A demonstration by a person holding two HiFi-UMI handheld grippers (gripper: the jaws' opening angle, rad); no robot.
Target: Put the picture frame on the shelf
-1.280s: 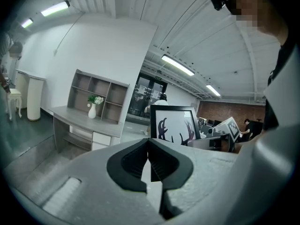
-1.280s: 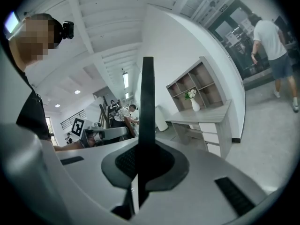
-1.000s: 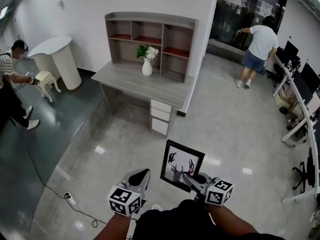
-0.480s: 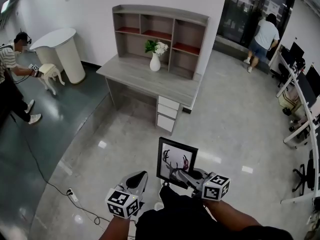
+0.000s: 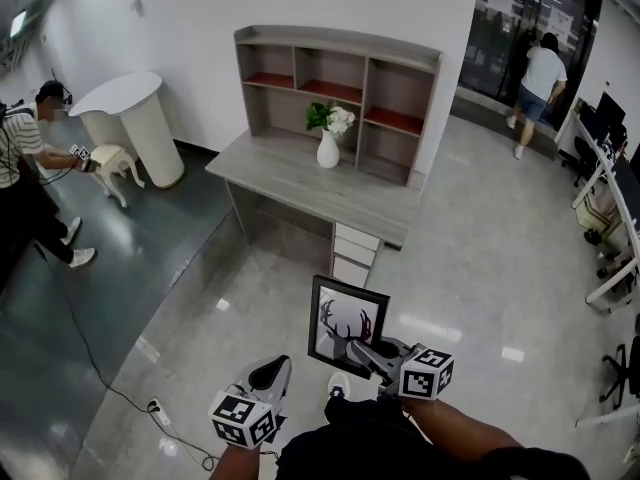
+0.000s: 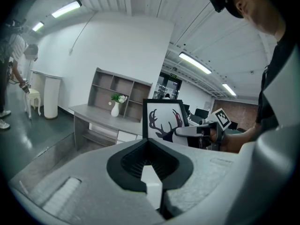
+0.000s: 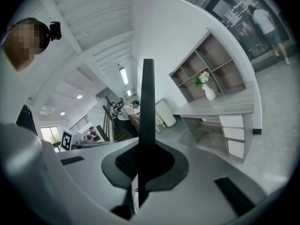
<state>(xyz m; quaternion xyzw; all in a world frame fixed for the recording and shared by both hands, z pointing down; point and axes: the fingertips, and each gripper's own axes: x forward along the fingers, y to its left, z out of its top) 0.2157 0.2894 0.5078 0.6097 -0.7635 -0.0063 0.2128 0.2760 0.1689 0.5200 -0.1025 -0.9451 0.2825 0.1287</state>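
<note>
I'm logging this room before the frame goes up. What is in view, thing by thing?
picture frame: one, black with an antler print, held upright over the floor
shelf: one, grey with red boards, at the back of the desk
desk: one, grey with white drawers, against the white wall
vase: one, white with flowers, on the desk in front of the shelf
pedestal: one, white, left of the desk
plug strip: one, white on a dark cable, floor at lower left
bystanders: two, one at far left, one at the glass door
left tongs: shut, empty
right tongs: shut on the picture frame
</note>
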